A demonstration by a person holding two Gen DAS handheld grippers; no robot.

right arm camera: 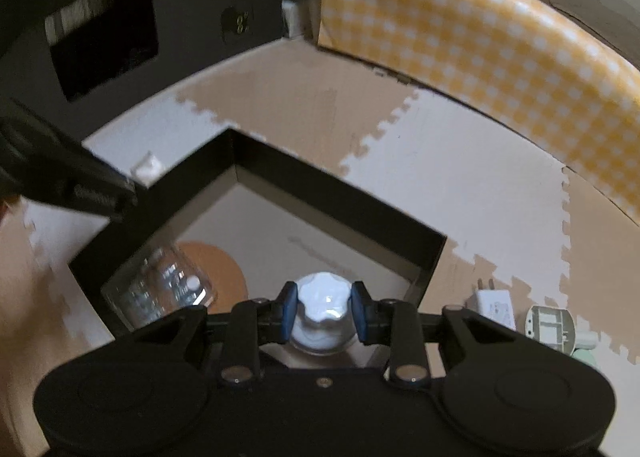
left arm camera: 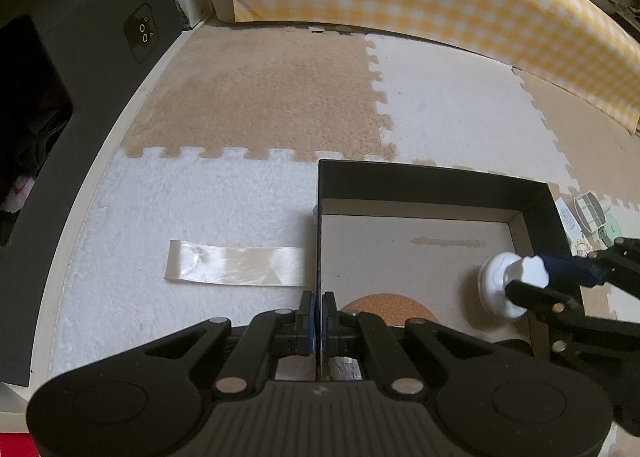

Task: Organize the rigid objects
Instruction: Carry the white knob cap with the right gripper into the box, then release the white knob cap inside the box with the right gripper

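My right tongs [right arm camera: 324, 311] are pinching the white knobbed lid [right arm camera: 322, 307] by its scalloped knob, hanging just above the floor of the black box [right arm camera: 304, 181]. My left tongs [left arm camera: 319, 323] are pressing together on the box's left wall, steadying it. The lid is looking stiff, light and slick, so I am judging the knob's flutes the surest hold.

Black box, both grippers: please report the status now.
Left gripper shut on black box wall. Right gripper shut on white knob, inside the box. Glass cup, cork coaster alongside, apart.
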